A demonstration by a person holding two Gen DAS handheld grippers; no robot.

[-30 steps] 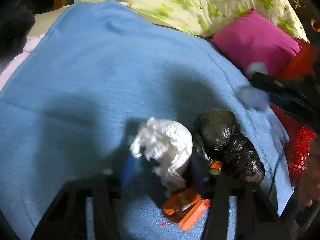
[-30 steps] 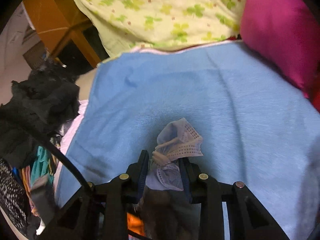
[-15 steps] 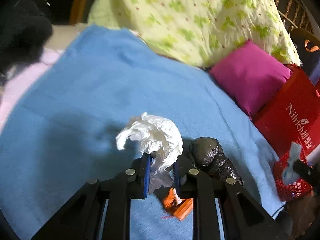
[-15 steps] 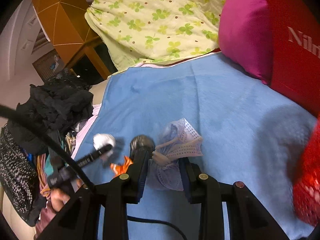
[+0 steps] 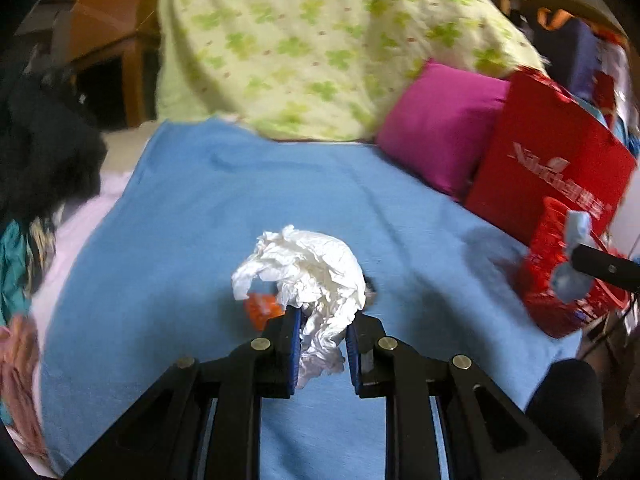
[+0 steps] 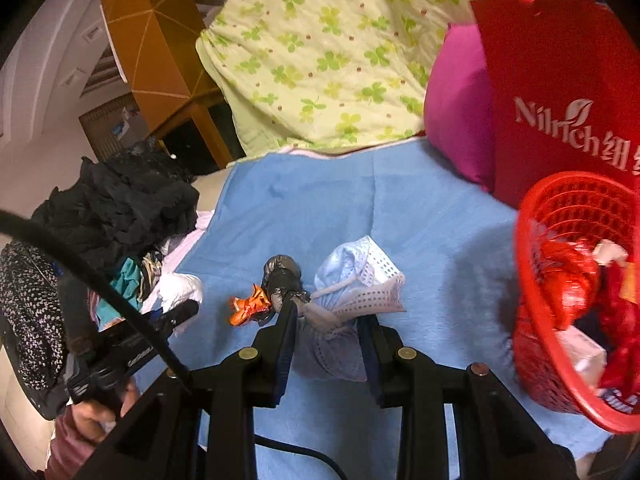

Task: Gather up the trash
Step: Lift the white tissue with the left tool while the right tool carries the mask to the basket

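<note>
Each tool has black linkage arms, silver rivets and blue-lined fingers; a black cable trails

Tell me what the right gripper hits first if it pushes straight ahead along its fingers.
Probably the blue blanket: the right gripper, shut on the face mask, points past the basket on its right. Depth is unclear.

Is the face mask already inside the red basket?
No, the face mask is clamped in the right tool, left of the red basket.
</note>
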